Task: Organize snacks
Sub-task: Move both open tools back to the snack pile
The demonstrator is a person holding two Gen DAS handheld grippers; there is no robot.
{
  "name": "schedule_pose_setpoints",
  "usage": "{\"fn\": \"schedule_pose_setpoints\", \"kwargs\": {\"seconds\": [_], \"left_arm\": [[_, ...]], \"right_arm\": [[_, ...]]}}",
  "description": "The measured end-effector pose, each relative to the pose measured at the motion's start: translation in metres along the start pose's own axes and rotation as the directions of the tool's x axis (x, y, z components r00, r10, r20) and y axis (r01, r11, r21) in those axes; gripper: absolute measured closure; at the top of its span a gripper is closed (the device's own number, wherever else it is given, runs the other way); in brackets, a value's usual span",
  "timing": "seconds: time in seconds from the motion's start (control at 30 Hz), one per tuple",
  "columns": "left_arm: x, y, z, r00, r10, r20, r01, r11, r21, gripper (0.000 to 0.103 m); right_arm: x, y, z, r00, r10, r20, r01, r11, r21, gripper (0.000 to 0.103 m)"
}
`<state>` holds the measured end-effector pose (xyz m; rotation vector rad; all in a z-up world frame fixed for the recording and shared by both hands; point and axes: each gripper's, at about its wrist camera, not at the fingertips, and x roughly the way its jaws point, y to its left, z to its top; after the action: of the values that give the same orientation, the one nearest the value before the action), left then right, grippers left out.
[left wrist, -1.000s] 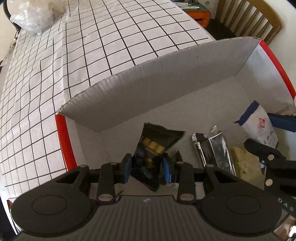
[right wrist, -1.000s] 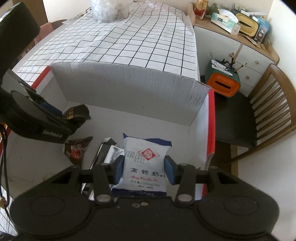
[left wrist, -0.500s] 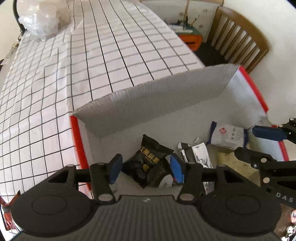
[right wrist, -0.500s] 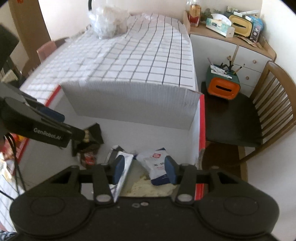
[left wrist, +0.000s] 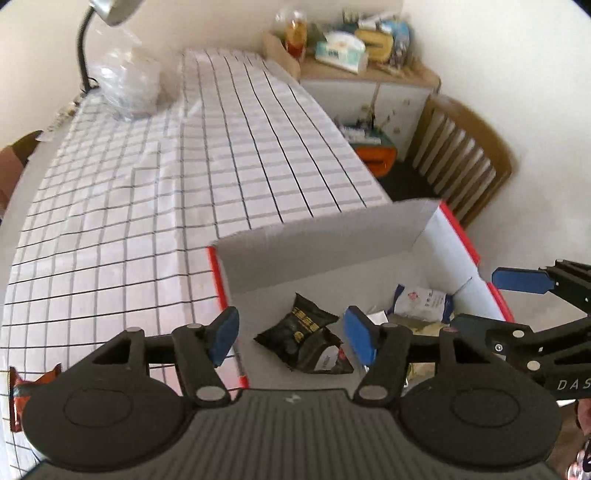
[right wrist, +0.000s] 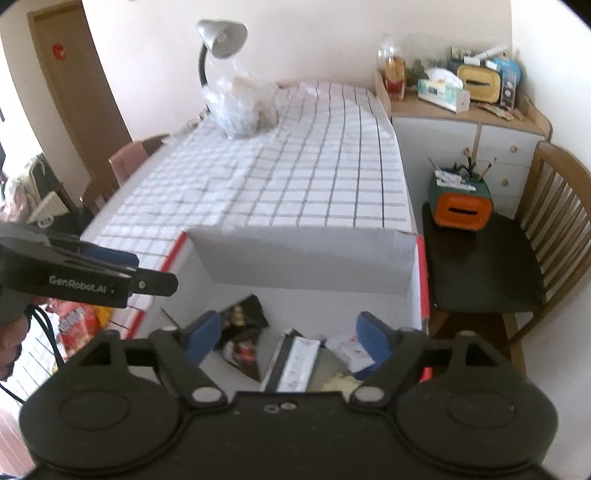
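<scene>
- A small dining room: a long counter (left wrist: 155, 206) under a white cloth with a black grid, a grey lamp (right wrist: 221, 35) and a clear plastic bag (right wrist: 243, 105) at its far end, a wooden chair (right wrist: 554, 229) off to the right.
- Well left of the left gripper (left wrist: 291, 332), at the counter's near edge, red snack packets (right wrist: 74, 325) lie outside the box, apparently not yet sorted.
- The left gripper has just been opening; its jaws stand apart with nothing between the pads, above the left part of the white box (left wrist: 332, 254).
- Below and just ahead of it, on the box floor, lies the black packet (left wrist: 299, 328), on top of another dark packet.
- Between the two grippers lies a silver wrapper (right wrist: 295, 358), flat on the box floor.
- The right gripper (right wrist: 291, 336) has also just been opening and now stands wide and empty; the white and blue packet (left wrist: 424, 299) lies under its right finger, against the right wall.
- The drop into the box looks finished for both hands. To do the next step well, I would lift each gripper clear of the box walls before swinging left, keep the jaws wide, and come down on a red packet across its narrow side so the foil does not slip.
</scene>
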<state>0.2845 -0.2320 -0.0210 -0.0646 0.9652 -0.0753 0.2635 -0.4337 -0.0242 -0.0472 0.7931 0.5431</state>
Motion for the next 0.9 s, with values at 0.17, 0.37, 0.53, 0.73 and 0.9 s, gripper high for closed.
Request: {"fn": "schedule_pose_setpoints", "kwargs": {"seconds": [0.17, 0.37, 0.53, 0.73, 0.9], "left_arm": [[-0.030, 0.019, -0.015, 0.997, 0.016, 0.076, -0.012, 0.999, -0.049, 0.032], [-0.058, 0.043, -0.034, 0.991, 0.023, 0.133, -0.011, 0.996, -0.088, 0.027], [-0.075, 0.072, -0.051, 0.983, 0.043, 0.177, -0.020, 0.992, -0.128, 0.026], [-0.088, 0.119, -0.072, 0.980, 0.070, 0.187, -0.041, 0.987, -0.154, 0.020], [-0.096, 0.168, -0.089, 0.983, 0.087, 0.162, -0.057, 0.982, -0.180, 0.020]], "right_arm": [[-0.009, 0.017, 0.000, 0.998, 0.060, 0.031, -0.060, 0.998, 0.002, 0.013], [-0.011, 0.046, -0.001, 0.994, 0.097, 0.051, -0.095, 0.995, -0.026, 0.007], [-0.007, 0.074, -0.006, 0.991, 0.121, 0.063, -0.119, 0.992, -0.038, 0.002], [0.008, 0.117, -0.012, 0.990, 0.131, 0.042, -0.130, 0.991, -0.038, 0.000], [0.028, 0.160, -0.017, 0.991, 0.137, 0.003, -0.137, 0.989, -0.053, 0.000]]}}
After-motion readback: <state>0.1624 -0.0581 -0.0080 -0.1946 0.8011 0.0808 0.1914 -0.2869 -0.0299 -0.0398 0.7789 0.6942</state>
